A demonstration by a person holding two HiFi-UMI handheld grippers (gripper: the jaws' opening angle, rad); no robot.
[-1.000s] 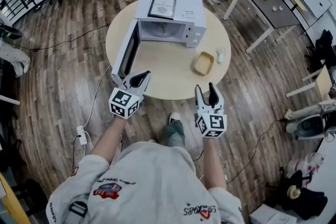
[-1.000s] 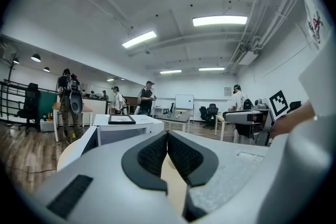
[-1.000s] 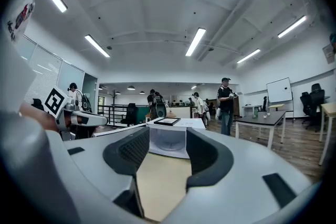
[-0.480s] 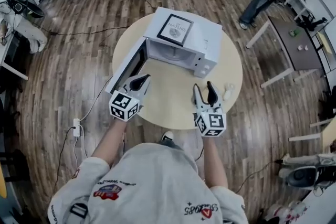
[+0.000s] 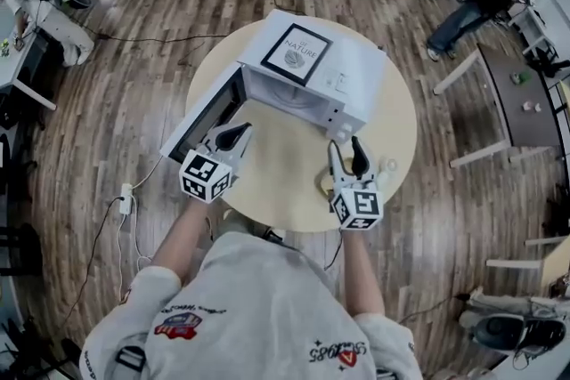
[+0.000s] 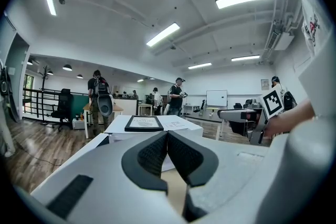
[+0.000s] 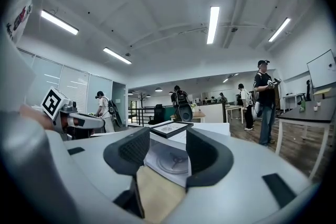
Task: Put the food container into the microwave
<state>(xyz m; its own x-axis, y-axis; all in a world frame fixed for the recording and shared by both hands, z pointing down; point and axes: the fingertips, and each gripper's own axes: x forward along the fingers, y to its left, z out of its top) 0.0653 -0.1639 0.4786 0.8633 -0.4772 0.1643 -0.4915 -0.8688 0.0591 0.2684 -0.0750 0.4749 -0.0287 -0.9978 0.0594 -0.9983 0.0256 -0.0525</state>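
Bench (image 5: 294, 196) carries the microwave (image 5: 343, 71), its door (image 5: 203, 116) open. The food container (image 5: 321, 183) lies on the bench beneath the right gripper (image 5: 346, 157), mostly hidden and not yet picked up. The right gripper is spread and empty and the left gripper (image 5: 235, 136) is pressed together, so the next move is likely to lower the right gripper onto the container rim and pinch.
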